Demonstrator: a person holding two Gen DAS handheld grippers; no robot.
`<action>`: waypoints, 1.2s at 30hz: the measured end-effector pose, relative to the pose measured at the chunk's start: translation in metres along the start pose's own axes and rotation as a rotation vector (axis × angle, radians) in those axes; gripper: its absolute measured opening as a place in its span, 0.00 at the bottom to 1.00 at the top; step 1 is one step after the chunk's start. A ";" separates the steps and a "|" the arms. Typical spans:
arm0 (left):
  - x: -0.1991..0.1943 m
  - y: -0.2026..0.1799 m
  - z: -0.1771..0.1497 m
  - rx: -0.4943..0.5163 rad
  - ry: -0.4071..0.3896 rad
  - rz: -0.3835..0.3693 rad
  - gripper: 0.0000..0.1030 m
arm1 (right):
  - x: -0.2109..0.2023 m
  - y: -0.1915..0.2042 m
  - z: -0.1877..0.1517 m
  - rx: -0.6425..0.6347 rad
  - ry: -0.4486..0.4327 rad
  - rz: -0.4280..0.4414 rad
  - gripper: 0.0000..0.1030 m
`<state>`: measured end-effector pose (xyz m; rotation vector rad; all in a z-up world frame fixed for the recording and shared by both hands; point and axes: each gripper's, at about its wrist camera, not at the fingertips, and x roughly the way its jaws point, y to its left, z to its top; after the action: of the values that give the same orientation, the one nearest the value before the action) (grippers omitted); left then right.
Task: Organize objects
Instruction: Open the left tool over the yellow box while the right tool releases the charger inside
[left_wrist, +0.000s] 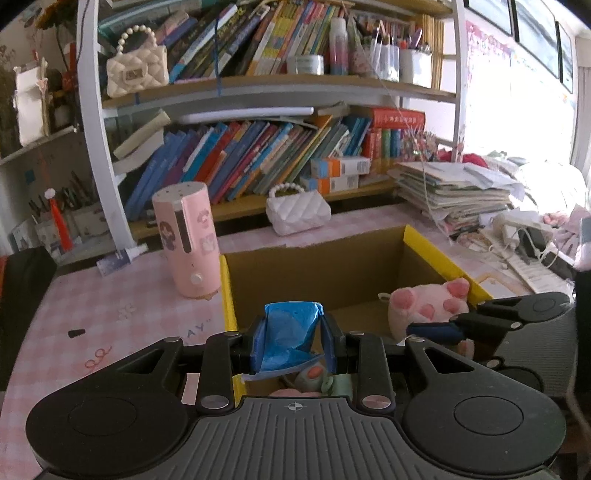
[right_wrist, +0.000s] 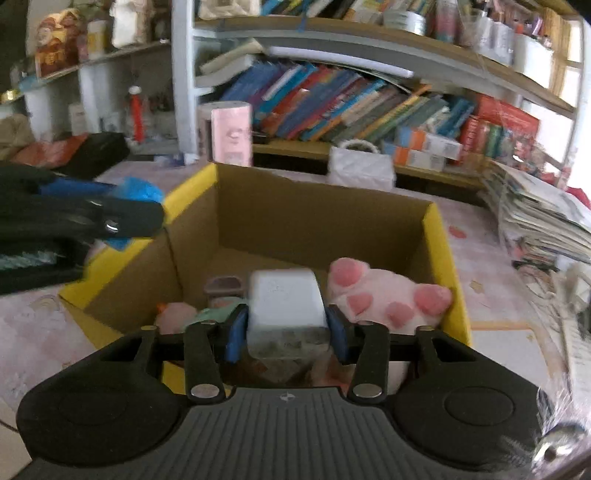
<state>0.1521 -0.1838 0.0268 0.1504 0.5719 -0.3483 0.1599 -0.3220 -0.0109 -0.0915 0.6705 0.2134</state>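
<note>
Progress about midway, judging by the cardboard box (right_wrist: 321, 221): already loaded with a pink paw plush (right_wrist: 388, 295), a small pink toy (right_wrist: 175, 314), a mint-green item (right_wrist: 218, 308) and a dark brown piece (right_wrist: 223, 286), all lying on the floor of the box just ahead of and below the right gripper (right_wrist: 287, 328).

Right gripper clamped narrow on a white rectangular block (right_wrist: 284, 306), held over the near end of the box, just left of the paw plush; apparently about to be dropped in. Left gripper (left_wrist: 293, 345) likewise closed on a crumpled blue packet (left_wrist: 290, 332), poised above the near left corner of the box (left_wrist: 321, 273), with the paw plush (left_wrist: 428, 306) ahead and to its right.

Left to do, by the look of it: release of both held items into the box. Beyond that, still out on the pink checked tabletop (left_wrist: 92, 314): a pink cylindrical humidifier (left_wrist: 186, 240) ahead-left of the left gripper, touching or just beside the box's far left corner, a white quilted purse (left_wrist: 297, 214) beyond the far wall, and a small black bit (left_wrist: 75, 333) to the left. Whether these belong in the box cannot be told.
</note>
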 end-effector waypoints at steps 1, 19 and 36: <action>0.003 -0.002 0.000 0.003 0.006 -0.001 0.28 | 0.002 -0.002 0.000 0.008 0.006 0.016 0.40; 0.030 -0.006 -0.015 -0.063 0.110 0.009 0.29 | -0.016 -0.024 -0.017 0.107 -0.003 0.081 0.39; 0.011 -0.012 -0.027 -0.051 0.077 0.024 0.61 | -0.048 -0.030 -0.035 0.129 -0.113 -0.043 0.43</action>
<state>0.1424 -0.1914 -0.0024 0.1215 0.6537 -0.3050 0.1088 -0.3646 -0.0071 0.0300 0.5678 0.1327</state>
